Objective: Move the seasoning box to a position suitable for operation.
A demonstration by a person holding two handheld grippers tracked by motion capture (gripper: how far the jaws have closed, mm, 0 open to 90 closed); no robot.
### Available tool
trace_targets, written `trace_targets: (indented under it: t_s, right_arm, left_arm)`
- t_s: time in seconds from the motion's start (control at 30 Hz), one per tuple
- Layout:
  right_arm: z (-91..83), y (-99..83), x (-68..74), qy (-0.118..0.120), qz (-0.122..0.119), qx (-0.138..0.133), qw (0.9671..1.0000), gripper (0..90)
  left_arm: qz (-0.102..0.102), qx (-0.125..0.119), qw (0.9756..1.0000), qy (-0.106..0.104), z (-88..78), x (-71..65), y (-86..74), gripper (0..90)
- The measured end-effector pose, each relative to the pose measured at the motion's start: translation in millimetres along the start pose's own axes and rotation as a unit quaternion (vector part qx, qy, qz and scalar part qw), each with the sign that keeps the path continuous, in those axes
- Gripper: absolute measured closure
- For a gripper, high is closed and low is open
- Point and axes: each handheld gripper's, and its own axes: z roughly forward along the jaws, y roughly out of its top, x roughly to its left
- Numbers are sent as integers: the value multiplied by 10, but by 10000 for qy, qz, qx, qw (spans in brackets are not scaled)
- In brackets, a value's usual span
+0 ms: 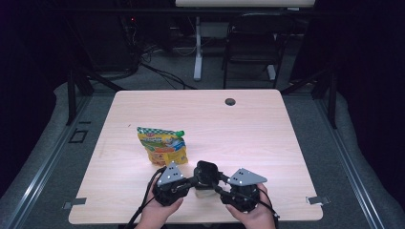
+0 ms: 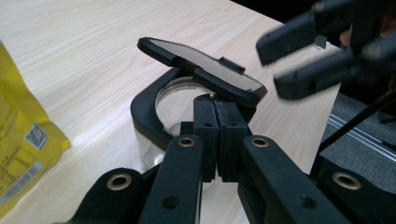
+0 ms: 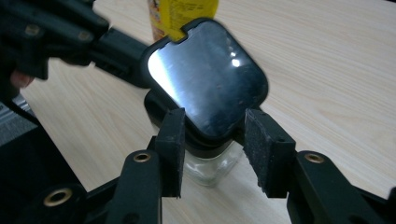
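From the high view, we see the jar (image 1: 206,180) standing near the front edge of the table (image 1: 267,143), between the two hand-held tools, with its black lid (image 1: 206,168) lifted. The left gripper (image 1: 191,182) reaches in from the left and the right gripper (image 1: 220,183) from the right. Just behind them lies a yellow snack pouch (image 1: 161,146) with a green cap, apart from the jar.

In the left gripper view, our own jaws are pressed together on the jar's black rim (image 2: 149,116), at the side nearest us (the pads meet with hardly a gap, so the bite is thin). The lid (image 2: 201,70) stands tilted up over the round mouth, hinged at the near side, and the glass body (image 2: 149,150) shows below the collar. The other tool (image 2: 322,51) hangs blurred at the upper right, and the pouch (image 2: 21,140) sits at the left edge.

In the right gripper view, the jaws stand wide apart on either side of the lid (image 3: 210,79), and its fingers (image 3: 170,149) press on nothing; we judge it released, not gripping.

The step in hand looks to us like opening the jar fully. To do it well, we would keep the left grip firm and low so the glass does not tip, and bring the right tool clear of the lid's swing before touching it again, pushing at the free edge, not the hinge.
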Motion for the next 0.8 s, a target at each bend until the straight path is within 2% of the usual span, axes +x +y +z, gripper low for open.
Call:
trace_targets:
  t_s: [0.07, 0.17, 0.33, 0.43, 0.53, 0.67, 0.8]
  right_arm:
    - [24, -32, 42, -28, -171, 19, 9998, 580]
    - [53, -39, 71, -120, -241, -16, 9996, 555]
    - [117, -44, 72, -204, -135, -106, 9996, 524]
    - [153, -53, 82, -357, -201, -189, 9990, 533]
    - [151, -50, 85, -383, -123, -312, 9987, 552]
    - [134, -59, 94, -435, -171, -365, 9982, 582]
    - [122, -65, 75, -371, -96, -385, 9985, 587]
  left_arm:
    - [19, -16, 10000, -15, 6, -13, 44, 886]
    - [45, -80, 10000, -29, 21, -29, 106, 886]
    - [30, -109, 9999, -61, 60, -47, 183, 886]
    - [88, -113, 9999, -52, 68, -61, 206, 887]
    - [84, -88, 9999, -32, 77, -49, 176, 886]
    - [17, 42, 10000, 25, 117, 1, 77, 885]
    - [-1, 147, 9998, 148, 153, 24, -6, 885]
